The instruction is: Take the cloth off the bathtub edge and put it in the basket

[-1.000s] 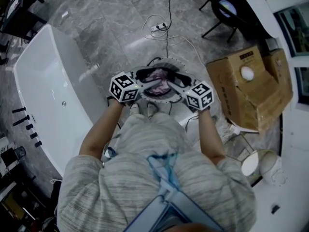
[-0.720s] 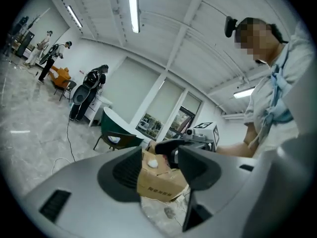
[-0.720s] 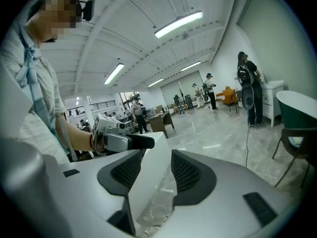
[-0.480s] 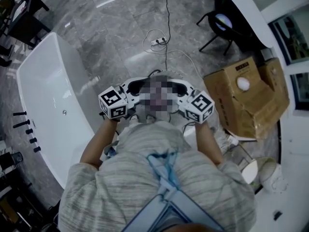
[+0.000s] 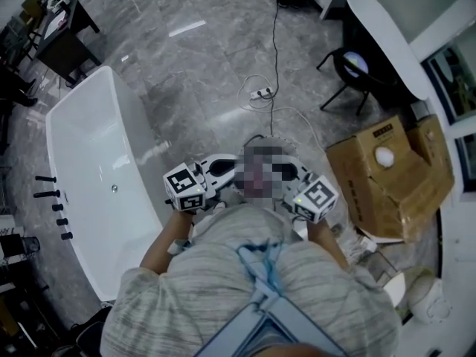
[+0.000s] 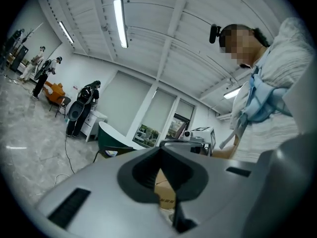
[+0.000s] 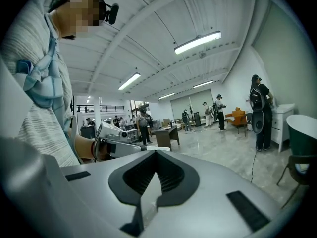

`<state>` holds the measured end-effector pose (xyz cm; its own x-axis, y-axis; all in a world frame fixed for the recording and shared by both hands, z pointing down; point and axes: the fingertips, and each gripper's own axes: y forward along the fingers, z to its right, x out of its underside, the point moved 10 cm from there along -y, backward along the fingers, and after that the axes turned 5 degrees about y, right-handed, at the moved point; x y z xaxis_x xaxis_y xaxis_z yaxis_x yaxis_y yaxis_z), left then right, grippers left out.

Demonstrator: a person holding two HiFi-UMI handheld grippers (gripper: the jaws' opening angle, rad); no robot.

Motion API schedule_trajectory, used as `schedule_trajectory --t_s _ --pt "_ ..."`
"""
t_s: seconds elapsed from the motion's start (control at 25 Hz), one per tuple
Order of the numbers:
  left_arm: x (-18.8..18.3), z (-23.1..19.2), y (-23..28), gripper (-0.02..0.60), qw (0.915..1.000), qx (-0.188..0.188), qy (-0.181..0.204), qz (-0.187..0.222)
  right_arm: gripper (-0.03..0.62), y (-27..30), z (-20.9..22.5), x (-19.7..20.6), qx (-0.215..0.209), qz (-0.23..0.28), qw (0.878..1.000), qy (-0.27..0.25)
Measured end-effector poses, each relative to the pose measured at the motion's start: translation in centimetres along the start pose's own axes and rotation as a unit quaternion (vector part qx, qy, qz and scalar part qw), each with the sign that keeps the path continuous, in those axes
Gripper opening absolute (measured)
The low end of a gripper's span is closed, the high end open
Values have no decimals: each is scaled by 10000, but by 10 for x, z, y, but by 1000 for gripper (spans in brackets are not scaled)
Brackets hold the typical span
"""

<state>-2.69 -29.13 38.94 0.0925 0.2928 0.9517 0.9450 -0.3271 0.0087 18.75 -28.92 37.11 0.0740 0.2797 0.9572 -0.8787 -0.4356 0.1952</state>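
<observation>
Well, in the head view I hold both tongs up before my chest. The left tongs point(image 5: 229, 169) and the right tongs point(image 5: 291, 181) sit either side of the basket point(image 5: 262, 139) on the floor. The white bathtub point(image 5: 89, 155) is off to my left and a cardboard box point(image 5: 387, 173) to my right. I cannot pick out the cloth; it may lie in the basket, whose middle is hidden. In the left gripper view the left tongs point(image 6: 159, 157) have just been closing and are clenched on nothing. In the right gripper view the right tongs point(image 7: 154, 162) have likewise just closed, pads together and empty.
</observation>
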Motion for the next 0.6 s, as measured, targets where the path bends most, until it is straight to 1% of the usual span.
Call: schedule_trajectory --t_s 0.12,0.24,0.36,0.48,0.6 --pt "0 5 -10 3 10000 -65 20 -18 5 9 -7 -6 -31 -30 9999 -96" --pt "-2 5 -19 3 9998 -180 26 46 5 16 -10 -7 -137 -72 9997 -165" --pt "-6 6 -25 3 9996 -264 41 124 5 25 -23 -16 -361 -18 9992 -161" --pt "-6 8 -29 3 9995 -281 35 150 5 33 -31 -16 -494 23 9986 -164" --pt "-2 12 -32 3 9995 -287 13 145 5 36 -36 -15 -582 -77 9981 -197"
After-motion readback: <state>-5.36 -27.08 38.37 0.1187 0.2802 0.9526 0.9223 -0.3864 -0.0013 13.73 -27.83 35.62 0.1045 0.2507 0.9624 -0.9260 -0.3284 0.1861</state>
